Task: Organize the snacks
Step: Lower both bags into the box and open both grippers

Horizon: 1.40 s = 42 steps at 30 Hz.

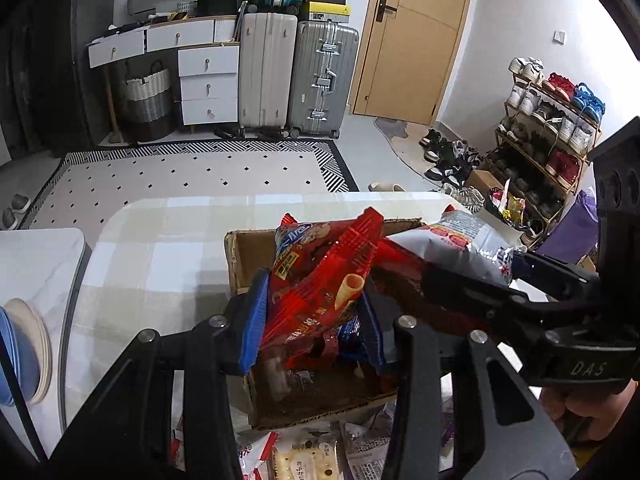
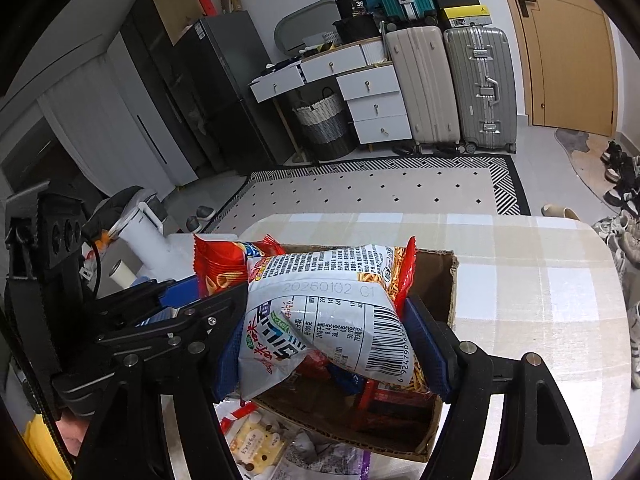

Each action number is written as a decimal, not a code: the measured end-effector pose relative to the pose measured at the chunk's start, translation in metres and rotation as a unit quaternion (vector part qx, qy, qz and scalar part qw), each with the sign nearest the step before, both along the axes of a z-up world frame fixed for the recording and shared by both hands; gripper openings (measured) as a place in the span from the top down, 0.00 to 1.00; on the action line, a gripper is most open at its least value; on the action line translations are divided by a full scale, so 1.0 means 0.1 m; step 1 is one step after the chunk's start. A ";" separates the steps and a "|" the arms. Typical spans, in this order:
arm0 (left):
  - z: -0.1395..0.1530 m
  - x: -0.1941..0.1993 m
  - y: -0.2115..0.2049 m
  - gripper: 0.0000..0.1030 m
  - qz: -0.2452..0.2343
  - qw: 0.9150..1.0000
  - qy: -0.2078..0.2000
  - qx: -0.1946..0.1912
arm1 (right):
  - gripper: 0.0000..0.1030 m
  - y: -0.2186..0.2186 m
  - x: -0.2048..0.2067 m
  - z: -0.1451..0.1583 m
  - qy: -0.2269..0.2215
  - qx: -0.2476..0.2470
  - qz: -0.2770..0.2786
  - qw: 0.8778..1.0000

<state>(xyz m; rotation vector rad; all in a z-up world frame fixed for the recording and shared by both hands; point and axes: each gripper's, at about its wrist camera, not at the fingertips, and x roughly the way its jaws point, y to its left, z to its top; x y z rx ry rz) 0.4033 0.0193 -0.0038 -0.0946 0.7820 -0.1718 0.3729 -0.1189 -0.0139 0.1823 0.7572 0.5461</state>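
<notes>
Left gripper [image 1: 312, 316] clamps a red snack bag [image 1: 320, 280] over the open cardboard box [image 1: 240, 256]. Right gripper [image 2: 328, 344] pinches a white noodle-snack bag [image 2: 320, 312] above the same box. Box sits on a checked tablecloth [image 1: 160, 248]; more packets lie nearer the grippers. Ahead: patterned rug [image 2: 380, 192], suitcases [image 2: 452, 88], white drawers [image 1: 208, 84], wooden door [image 1: 412, 40].

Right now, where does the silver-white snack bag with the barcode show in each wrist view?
Left wrist: silver-white snack bag right of centre, gripped by the right tool above the cardboard box.
Right wrist: centre foreground, between the tool's blue pads, over the box.
Shared landmark: silver suitcase.
</notes>
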 end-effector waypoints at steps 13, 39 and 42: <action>-0.30 0.09 0.05 0.62 -0.014 1.000 0.025 0.007 | 0.28 0.05 0.01 -0.13 0.011 -0.014 0.001 1.000; -0.29 -0.16 0.09 0.62 -0.013 0.999 0.033 0.013 | 0.24 0.10 0.03 -0.26 0.028 -0.050 -0.012 0.998; -0.28 -0.20 0.10 0.61 -0.013 0.999 0.035 0.012 | 0.24 0.08 -0.02 -0.22 0.020 -0.045 -0.011 0.999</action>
